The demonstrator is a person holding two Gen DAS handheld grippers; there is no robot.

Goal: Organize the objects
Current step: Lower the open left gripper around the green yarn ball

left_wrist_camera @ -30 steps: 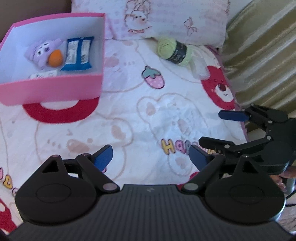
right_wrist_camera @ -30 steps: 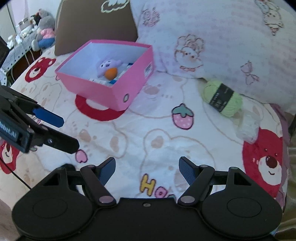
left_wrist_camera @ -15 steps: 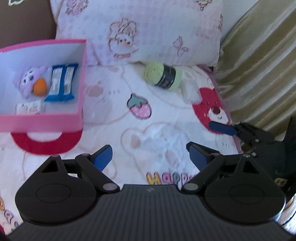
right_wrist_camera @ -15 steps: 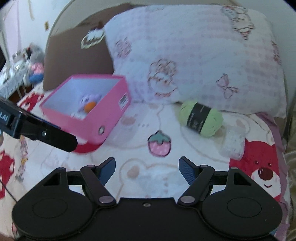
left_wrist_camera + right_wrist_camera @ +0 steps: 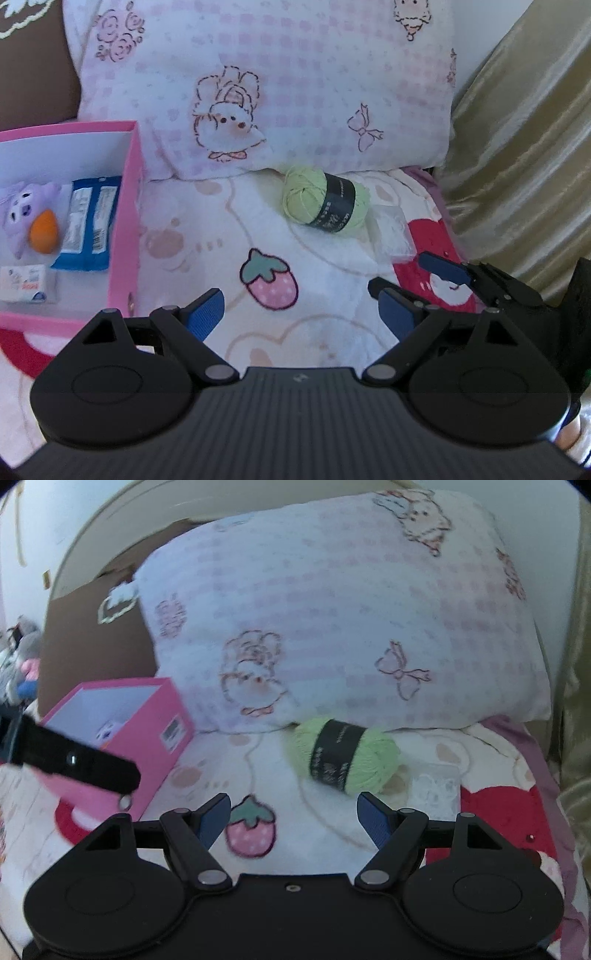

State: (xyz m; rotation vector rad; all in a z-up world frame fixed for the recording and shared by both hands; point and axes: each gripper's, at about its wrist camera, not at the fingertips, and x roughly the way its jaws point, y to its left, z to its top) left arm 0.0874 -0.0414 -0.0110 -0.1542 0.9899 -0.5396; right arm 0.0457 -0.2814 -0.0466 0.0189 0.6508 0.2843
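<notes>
While both the left gripper (image 5: 301,308) and right gripper (image 5: 293,818) gape empty, the green yarn skein (image 5: 345,755) lies on its side against the pillow (image 5: 332,627), long axis running left-right, right of the pink box (image 5: 147,734).

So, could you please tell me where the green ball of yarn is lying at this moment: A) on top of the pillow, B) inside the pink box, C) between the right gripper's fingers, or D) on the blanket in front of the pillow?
D: the green ball of yarn lies on the blanket at the foot of the pillow, outside the pink box, with the right gripper open and empty.
</notes>
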